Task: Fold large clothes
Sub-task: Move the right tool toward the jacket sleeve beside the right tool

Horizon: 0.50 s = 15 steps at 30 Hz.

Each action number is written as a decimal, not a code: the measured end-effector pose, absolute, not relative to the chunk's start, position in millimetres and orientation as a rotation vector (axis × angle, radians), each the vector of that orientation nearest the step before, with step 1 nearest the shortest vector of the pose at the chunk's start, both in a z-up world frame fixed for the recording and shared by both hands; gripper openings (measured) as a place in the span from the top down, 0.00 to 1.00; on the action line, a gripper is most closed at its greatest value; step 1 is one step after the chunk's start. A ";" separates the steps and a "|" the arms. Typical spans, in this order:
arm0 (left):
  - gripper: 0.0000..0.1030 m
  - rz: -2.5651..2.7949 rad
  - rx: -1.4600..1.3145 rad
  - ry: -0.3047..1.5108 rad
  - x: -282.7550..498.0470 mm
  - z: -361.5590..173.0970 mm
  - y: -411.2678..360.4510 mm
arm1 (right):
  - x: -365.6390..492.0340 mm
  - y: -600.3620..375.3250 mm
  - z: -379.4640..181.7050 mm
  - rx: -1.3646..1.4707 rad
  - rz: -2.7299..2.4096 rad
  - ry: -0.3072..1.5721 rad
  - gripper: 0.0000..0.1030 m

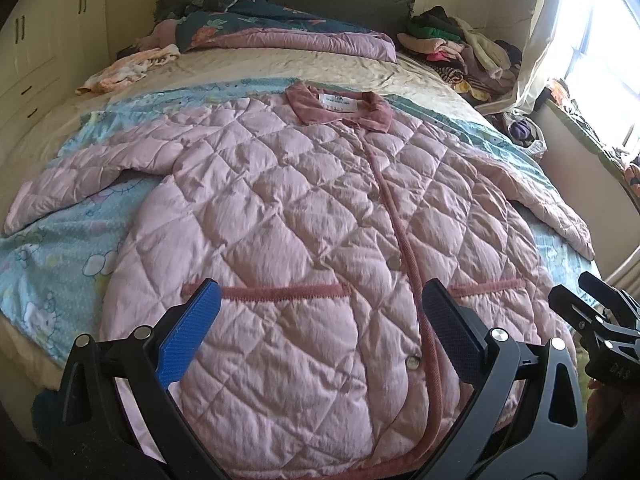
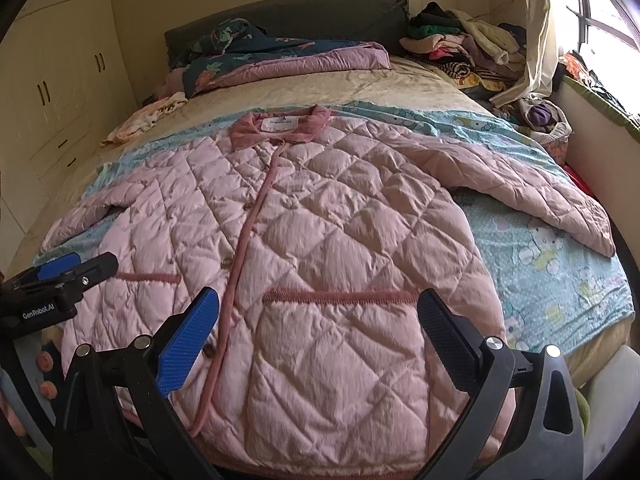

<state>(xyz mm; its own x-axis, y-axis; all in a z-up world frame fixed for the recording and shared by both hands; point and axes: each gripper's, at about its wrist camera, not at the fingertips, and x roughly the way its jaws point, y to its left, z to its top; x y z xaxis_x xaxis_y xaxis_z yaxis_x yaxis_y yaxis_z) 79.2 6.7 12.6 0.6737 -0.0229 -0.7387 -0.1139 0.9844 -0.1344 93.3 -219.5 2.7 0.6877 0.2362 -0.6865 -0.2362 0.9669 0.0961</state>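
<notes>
Claws hover wide above the near hem of the coat [image 1: 288, 208], spread flat on the bed [image 1: 60, 248]: left claw [image 1: 320, 332], right claw [image 2: 320, 336]. Only the right view shows the left claw's label.

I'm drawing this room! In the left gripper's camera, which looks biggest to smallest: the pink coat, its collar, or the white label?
1. pink quilted coat, which fills most of the view
2. collar
3. white label, sitting inside the collar

All three are parts of one garment, so nearness to the camera doesn't change the order.
</notes>
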 end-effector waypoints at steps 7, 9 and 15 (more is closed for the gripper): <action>0.08 0.055 -0.180 0.841 98.9 14.9 5.5 | 112.1 -219.5 11.2 0.014 0.265 0.744 0.04; 0.08 0.050 -0.180 0.839 103.5 16.1 4.7 | 118.3 -219.8 14.9 0.021 0.268 0.736 0.04; 0.08 0.038 -0.181 0.836 118.8 23.5 3.2 | 136.8 -223.8 26.6 0.040 0.252 0.704 0.04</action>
<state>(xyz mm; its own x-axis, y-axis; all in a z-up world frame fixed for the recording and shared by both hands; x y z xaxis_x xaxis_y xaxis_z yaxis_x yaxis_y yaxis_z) 118.8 3.2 23.5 0.6708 -0.0375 -0.7407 -0.1049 0.9839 -0.1447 136.8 -223.8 26.6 0.7335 0.2430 -0.6348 -0.2161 0.9688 0.1212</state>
